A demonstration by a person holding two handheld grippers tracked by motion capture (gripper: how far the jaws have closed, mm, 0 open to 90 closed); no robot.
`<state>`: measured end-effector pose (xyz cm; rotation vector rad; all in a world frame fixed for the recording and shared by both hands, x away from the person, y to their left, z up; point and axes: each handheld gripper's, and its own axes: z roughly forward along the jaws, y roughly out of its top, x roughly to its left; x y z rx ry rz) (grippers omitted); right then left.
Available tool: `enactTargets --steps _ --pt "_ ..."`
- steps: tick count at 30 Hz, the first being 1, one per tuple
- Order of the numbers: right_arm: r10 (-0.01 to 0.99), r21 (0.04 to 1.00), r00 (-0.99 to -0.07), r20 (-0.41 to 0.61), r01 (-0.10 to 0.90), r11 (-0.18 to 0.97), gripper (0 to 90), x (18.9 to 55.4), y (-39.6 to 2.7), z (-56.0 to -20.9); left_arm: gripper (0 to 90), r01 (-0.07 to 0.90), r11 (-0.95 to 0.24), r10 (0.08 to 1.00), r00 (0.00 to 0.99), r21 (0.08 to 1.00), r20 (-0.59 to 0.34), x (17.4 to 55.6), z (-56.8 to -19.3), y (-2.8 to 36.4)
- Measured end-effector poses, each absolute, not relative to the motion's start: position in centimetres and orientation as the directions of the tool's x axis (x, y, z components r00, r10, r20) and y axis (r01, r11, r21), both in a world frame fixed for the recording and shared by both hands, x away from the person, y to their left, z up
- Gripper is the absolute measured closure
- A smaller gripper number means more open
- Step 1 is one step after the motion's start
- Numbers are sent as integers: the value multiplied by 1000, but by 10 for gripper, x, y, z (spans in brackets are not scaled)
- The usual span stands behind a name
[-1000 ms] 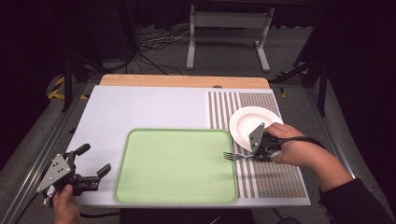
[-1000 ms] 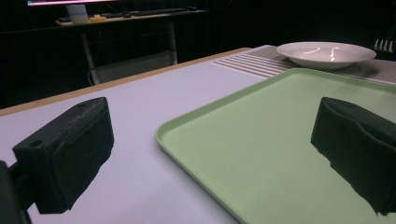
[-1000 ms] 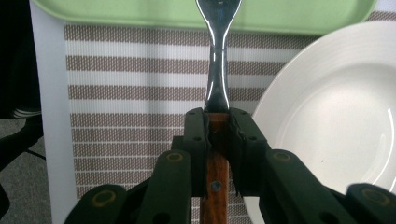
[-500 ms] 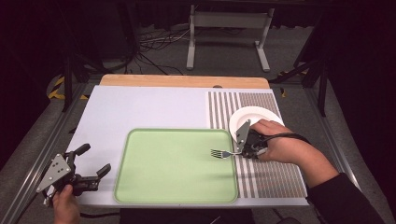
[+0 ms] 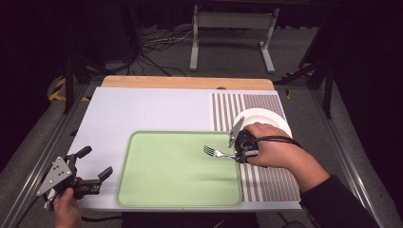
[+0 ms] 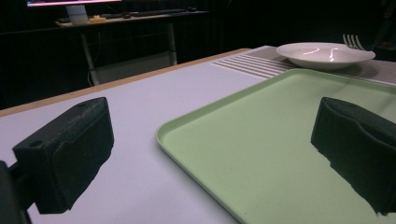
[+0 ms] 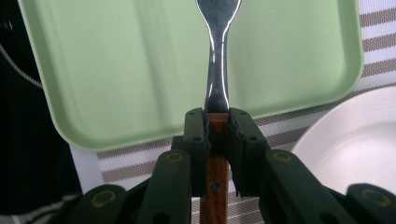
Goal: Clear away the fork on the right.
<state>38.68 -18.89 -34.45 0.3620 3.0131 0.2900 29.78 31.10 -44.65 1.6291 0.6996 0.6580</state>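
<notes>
A fork (image 5: 215, 153) with a steel head and a brown wooden handle (image 7: 215, 186) is held level over the right part of the green tray (image 5: 161, 190), tines pointing left. My right gripper (image 5: 241, 148) is shut on the handle; in the right gripper view both pads (image 7: 195, 135) press on the wood and the steel neck (image 7: 217, 70) runs out over the tray (image 7: 116, 70). My left gripper (image 5: 94, 164) rests at the table's front left corner, open, with nothing between its fingers (image 6: 70, 154). The tray's near corner (image 6: 280, 154) lies ahead of it.
A white plate (image 5: 266, 118) sits on the striped placemat (image 5: 266, 180) behind my right hand; it also appears in the left gripper view (image 6: 327, 55) and the right gripper view (image 7: 355, 140). The pale table top (image 5: 142, 109) stretches left of the tray. A wooden strip (image 5: 185, 82) borders the far edge.
My right gripper has carried the fork leftward, from the placemat's edge out over the tray. The left gripper has stayed put.
</notes>
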Motion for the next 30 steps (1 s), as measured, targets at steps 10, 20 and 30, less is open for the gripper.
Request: enactTargets --steps 10,20,30 --pt "468 266 -884 3 452 851 784 385 -179 -347 1 89 -133 750 661 987 42 298 -447 311" --pt "605 279 -795 47 592 756 784 383 -168 -352 0 88 -133 749 661 987 43 298 -446 311" --pt "679 286 -730 77 668 687 784 383 -159 -356 0 86 -136 746 664 987 45 298 -446 311"
